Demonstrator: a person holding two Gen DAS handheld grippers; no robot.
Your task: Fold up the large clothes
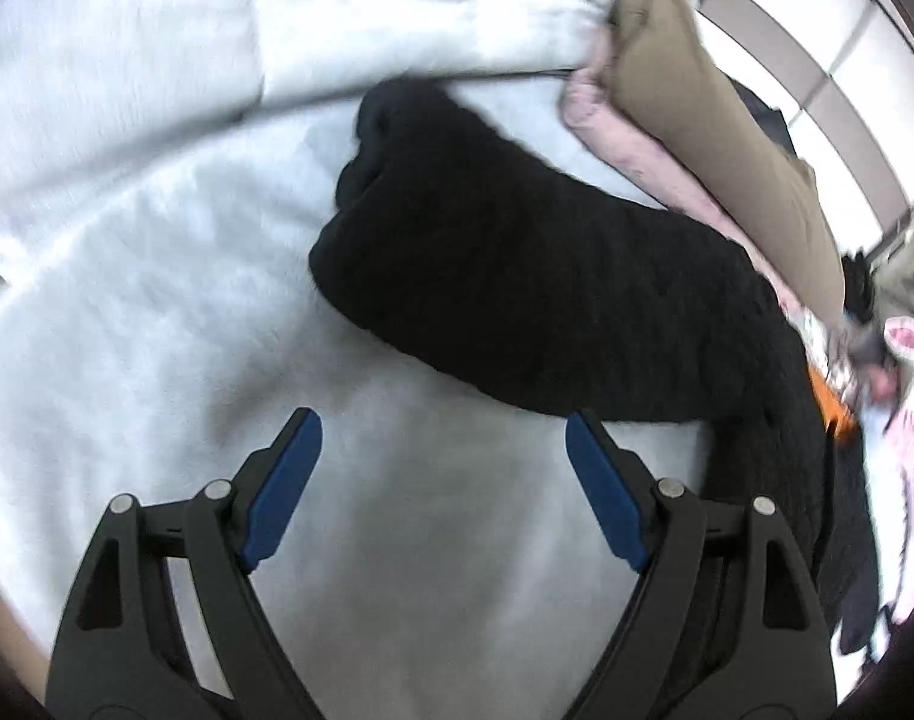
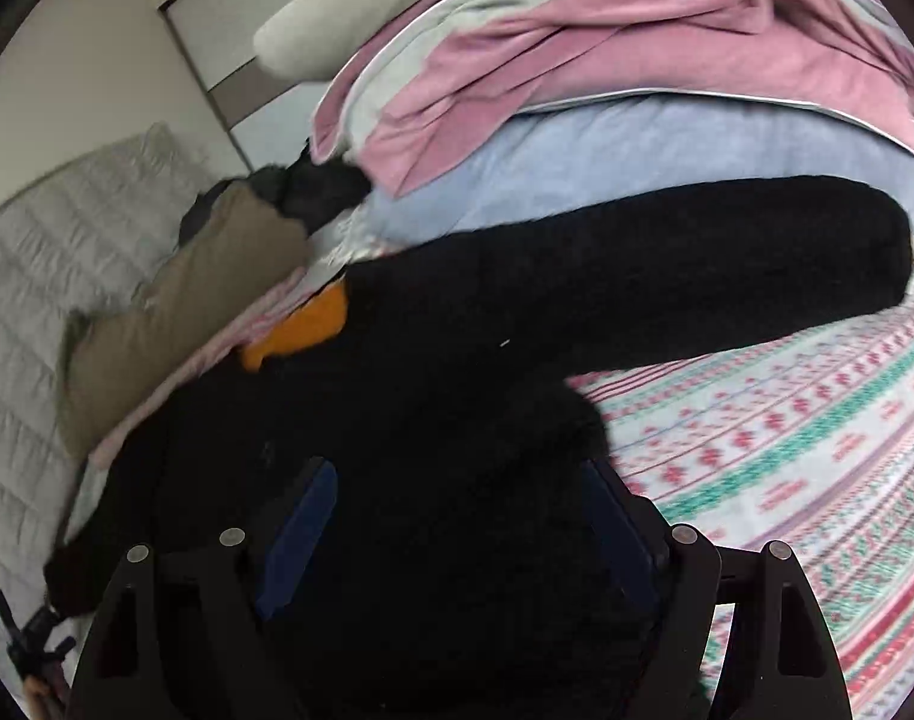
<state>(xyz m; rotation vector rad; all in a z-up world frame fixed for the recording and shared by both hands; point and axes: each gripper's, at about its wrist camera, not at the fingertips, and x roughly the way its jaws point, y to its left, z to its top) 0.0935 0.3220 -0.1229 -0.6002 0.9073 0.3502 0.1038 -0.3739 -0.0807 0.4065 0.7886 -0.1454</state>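
Garment: a black fleece top (image 1: 535, 276) sprawls across the bed (image 1: 157, 276), one sleeve on the white quilt, the other (image 2: 727, 264) over a patterned blanket (image 2: 817, 450).
Left gripper (image 1: 442, 474): jaws wide apart, empty, hovering beside the sleeve's edge.
Right gripper (image 2: 457, 516): jaws spread over the garment's body, clamping nothing visible.
Texture: thick, nubby pile; limp, bulky, rounded cuffs.
Clutter: tan cushion (image 1: 715, 120), pink bedding (image 2: 577, 42), orange item (image 2: 307, 324) touching the fleece.
Risk: a pinch likely snags the quilt too; heavy pile may slump, spoiling the fold.
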